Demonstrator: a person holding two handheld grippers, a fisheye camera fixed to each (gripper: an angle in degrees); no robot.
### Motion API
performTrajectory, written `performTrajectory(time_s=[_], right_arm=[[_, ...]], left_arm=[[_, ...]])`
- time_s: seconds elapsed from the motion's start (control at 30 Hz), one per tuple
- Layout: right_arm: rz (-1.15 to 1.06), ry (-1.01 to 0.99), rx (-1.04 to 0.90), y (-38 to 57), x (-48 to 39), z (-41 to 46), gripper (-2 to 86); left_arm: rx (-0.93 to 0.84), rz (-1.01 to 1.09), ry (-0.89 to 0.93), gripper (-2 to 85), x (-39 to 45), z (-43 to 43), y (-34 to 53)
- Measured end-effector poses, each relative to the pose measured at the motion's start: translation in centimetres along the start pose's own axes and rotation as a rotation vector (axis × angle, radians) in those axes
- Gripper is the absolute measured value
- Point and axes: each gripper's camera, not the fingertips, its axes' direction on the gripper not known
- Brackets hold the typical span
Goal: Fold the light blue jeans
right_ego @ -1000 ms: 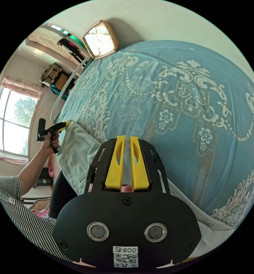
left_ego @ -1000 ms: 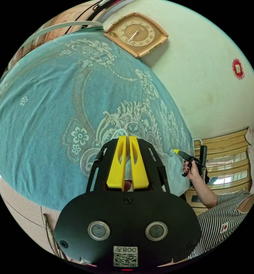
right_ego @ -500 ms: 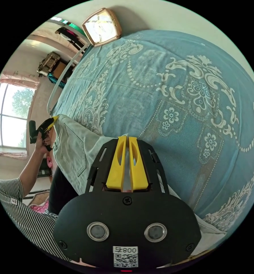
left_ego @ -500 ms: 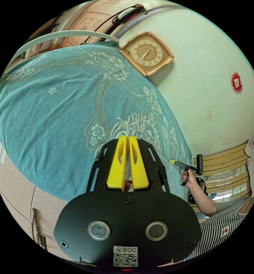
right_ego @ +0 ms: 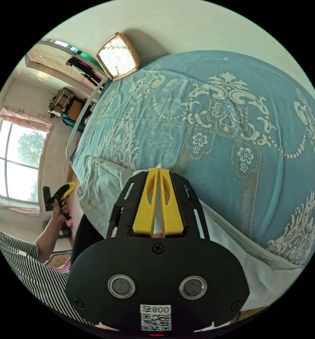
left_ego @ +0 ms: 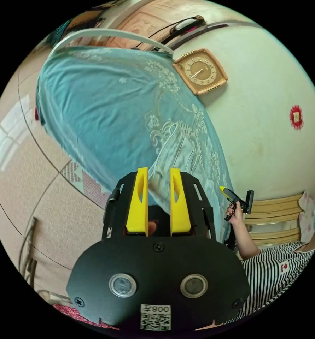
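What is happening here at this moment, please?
A person is folding light blue jeans on a bed with a teal patterned bedspread, holding a hand-held gripper in each hand. The right hand-held gripper is shut on a piece of the jeans. The left hand-held gripper is open, its jaws apart and holding nothing, off the edge of the bed. The jeans lie along the bed's near edge.

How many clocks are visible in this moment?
1. The clock leans against the wall at the far edge of the blue bedspread; the right gripper view shows the same clock. Others may be out of frame.
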Motion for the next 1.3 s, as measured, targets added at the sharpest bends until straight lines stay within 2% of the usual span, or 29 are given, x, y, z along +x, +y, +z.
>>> performTrajectory(time_s=[0.17,0.27,0.3,0.37,0.47,0.57,0.73,0.83,1.0,1.3], right_arm=[[-0.102,-0.039,-0.144,6.4,-4.1,0.8,-0.2],[-0.144,0.028,-0.333,10.6,-5.1,4.0,-0.2],[-0.133,0.015,-0.245,11.9,-5.1,3.3,-0.1],[-0.073,-0.047,-0.282,12.4,-4.7,2.6,-0.1],[-0.087,-0.007,-0.206,13.7,-4.9,-0.8,0.0],[-0.059,0.118,-0.099,15.6,-3.5,-5.4,0.0],[0.125,0.292,0.028,19.7,3.5,-12.8,0.3],[0.176,0.377,0.031,21.7,6.9,-15.3,0.8],[0.142,0.438,0.023,23.4,9.6,-17.3,3.3],[0.108,0.448,-0.021,26.5,13.0,-19.2,6.3]], left_arm=[[-0.02,-0.012,-0.066,6.9,2.0,2.2,0.8],[0.09,-0.015,-0.116,4.4,4.7,1.5,1.7],[0.137,0.007,-0.11,3.2,6.3,1.2,2.1],[0.156,0.106,-0.072,2.1,9.4,1.7,2.6],[0.066,0.287,-0.018,1.3,15.7,5.4,3.5],[-0.092,0.456,0.042,1.0,22.5,11.5,5.0],[-0.38,0.708,0.151,2.0,35.0,24.2,9.7],[-0.513,0.837,0.14,3.3,41.9,30.8,12.7],[-0.626,0.973,0.102,4.6,51.2,39.6,16.9],[-0.644,1.254,-0.038,7.1,65.7,52.6,23.8]])
